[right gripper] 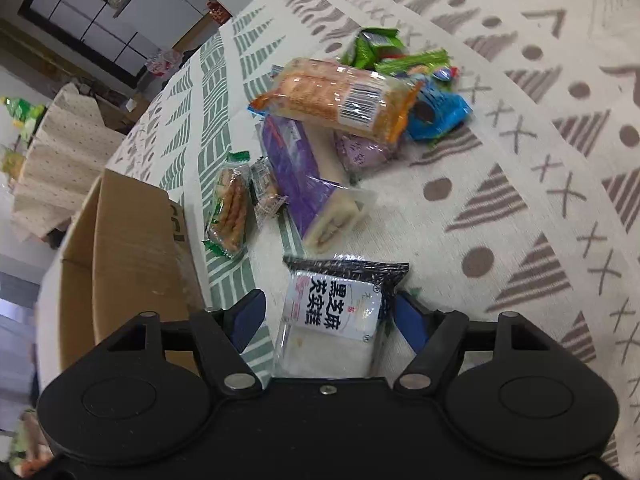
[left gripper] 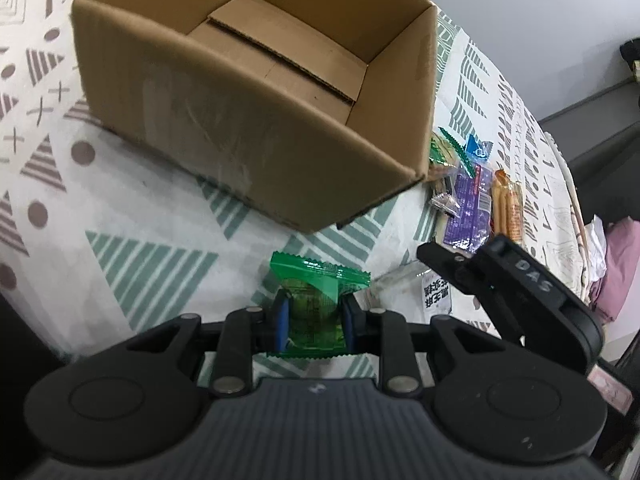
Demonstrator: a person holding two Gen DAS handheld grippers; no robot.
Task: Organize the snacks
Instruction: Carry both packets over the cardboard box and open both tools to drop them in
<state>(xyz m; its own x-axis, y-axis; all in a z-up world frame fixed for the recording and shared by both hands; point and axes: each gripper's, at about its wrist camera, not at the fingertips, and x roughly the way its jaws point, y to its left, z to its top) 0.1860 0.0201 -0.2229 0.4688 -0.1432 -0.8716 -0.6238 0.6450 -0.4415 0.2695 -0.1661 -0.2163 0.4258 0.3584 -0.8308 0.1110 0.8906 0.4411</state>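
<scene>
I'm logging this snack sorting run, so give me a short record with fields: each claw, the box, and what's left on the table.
left claw: shut on green snack packet, short of the box
right claw: open, straddling black-and-white cake packet
cardboard box: open, nothing inside
snack pile: loose on patterned tablecloth, beside the box
</scene>
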